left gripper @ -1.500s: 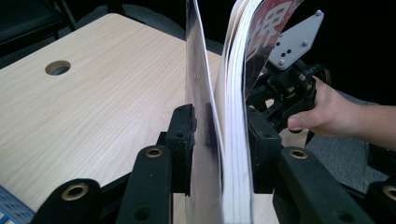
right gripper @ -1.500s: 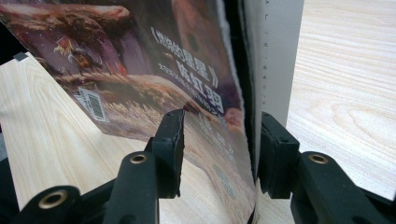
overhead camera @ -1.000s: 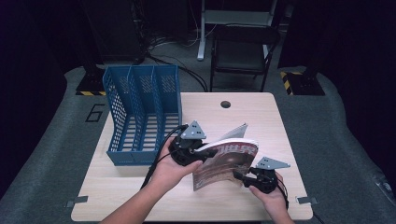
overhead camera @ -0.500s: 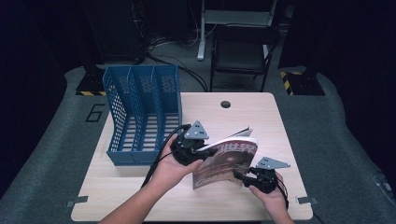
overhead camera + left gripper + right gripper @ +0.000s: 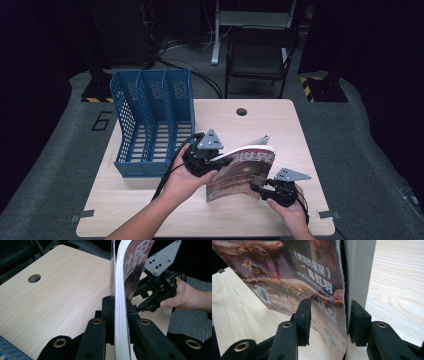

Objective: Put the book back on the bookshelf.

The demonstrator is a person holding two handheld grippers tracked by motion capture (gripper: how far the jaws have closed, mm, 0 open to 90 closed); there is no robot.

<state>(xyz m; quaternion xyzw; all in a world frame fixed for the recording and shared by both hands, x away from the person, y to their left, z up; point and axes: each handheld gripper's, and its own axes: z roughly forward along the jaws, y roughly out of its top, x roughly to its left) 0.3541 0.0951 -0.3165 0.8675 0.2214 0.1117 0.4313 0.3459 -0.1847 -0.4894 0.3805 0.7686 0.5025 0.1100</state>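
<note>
Two tools (image 5: 216, 161) (image 5: 256, 187) hold one magazine (image 5: 242, 170) beside one three-slot rack (image 5: 150, 120).

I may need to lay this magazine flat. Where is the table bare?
Bare table behind the magazine, round the hole, and along the front edge between the forearms. Crowded at left: the blue rack, with the left gripper beside it.

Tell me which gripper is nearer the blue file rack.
Left. The left gripper sits just right of the blue file rack; the right gripper is farther right, beyond the magazine.
</note>
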